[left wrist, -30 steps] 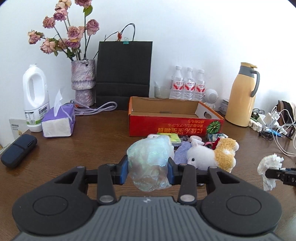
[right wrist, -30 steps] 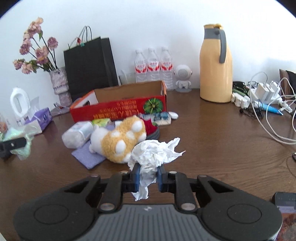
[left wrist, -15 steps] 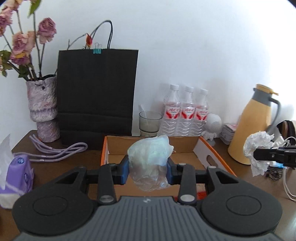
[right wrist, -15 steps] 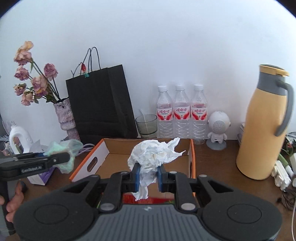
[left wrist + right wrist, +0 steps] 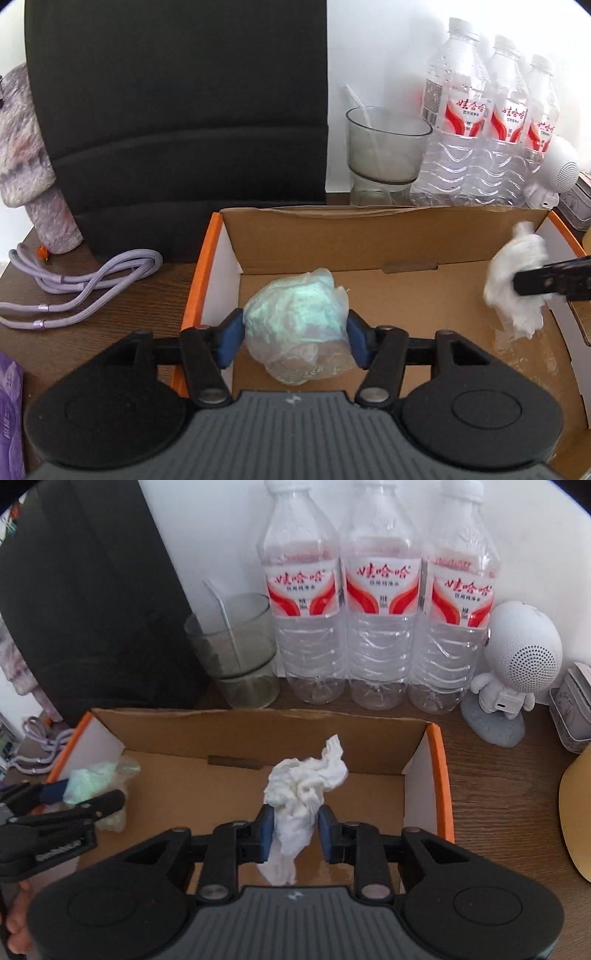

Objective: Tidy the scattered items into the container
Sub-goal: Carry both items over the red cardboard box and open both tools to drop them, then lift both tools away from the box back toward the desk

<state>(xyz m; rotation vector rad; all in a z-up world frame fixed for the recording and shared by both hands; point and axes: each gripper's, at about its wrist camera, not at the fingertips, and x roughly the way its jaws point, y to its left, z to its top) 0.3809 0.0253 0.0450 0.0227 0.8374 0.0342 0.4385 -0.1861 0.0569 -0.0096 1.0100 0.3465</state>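
Half a second ago we held both loads above the cardboard box (image 5: 406,236); now we have brought them down inside its walls. Our left tongs (image 5: 293,338) pinch the crumpled plastic bag (image 5: 297,325) near the left wall, pads moderately apart. Our right tongs (image 5: 293,830) squeeze the wadded tissue (image 5: 303,797) narrowly, near the right wall. Whether either load touches the box floor we cannot tell. The black paper bag (image 5: 177,110) is cut off above.

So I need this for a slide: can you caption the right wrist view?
Right gripper holds a crumpled tissue over the open cardboard box.
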